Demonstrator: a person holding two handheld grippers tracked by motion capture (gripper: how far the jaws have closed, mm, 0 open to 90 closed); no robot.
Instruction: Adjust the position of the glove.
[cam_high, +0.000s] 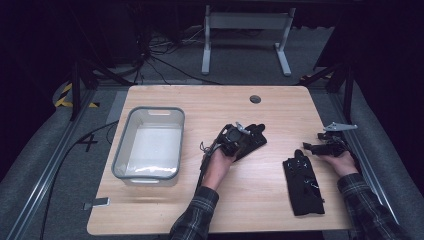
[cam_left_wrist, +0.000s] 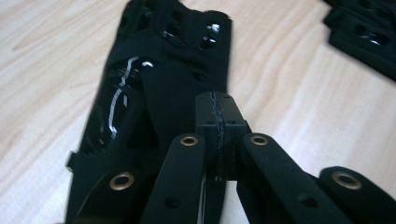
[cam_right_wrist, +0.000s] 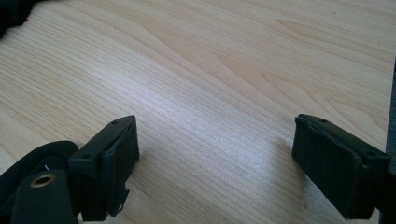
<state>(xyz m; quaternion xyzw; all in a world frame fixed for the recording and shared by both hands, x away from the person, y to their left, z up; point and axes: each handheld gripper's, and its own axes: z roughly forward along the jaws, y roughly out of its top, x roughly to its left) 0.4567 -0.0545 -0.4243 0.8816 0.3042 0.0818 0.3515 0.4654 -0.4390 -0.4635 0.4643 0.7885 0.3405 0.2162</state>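
Two black gloves (cam_high: 302, 186) lie outside the empty grey bin (cam_high: 149, 144); left gripper (cam_high: 244, 135) pinches one glove (cam_left_wrist: 159, 93), right gripper (cam_right_wrist: 215, 158) gapes empty.

Light wooden table (cam_high: 260, 200) carrying a bin and two dark fabric pieces.

A grey plastic bin (cam_high: 148, 144) with translucent walls sits on the left part of the table. Near the middle lies a black glove-like fabric piece (cam_high: 252, 141), and a second black fabric piece (cam_high: 302, 186) lies flat toward the right front, well apart from the bin. A small round dark grommet (cam_high: 255, 99) is set in the tabletop near the far edge.
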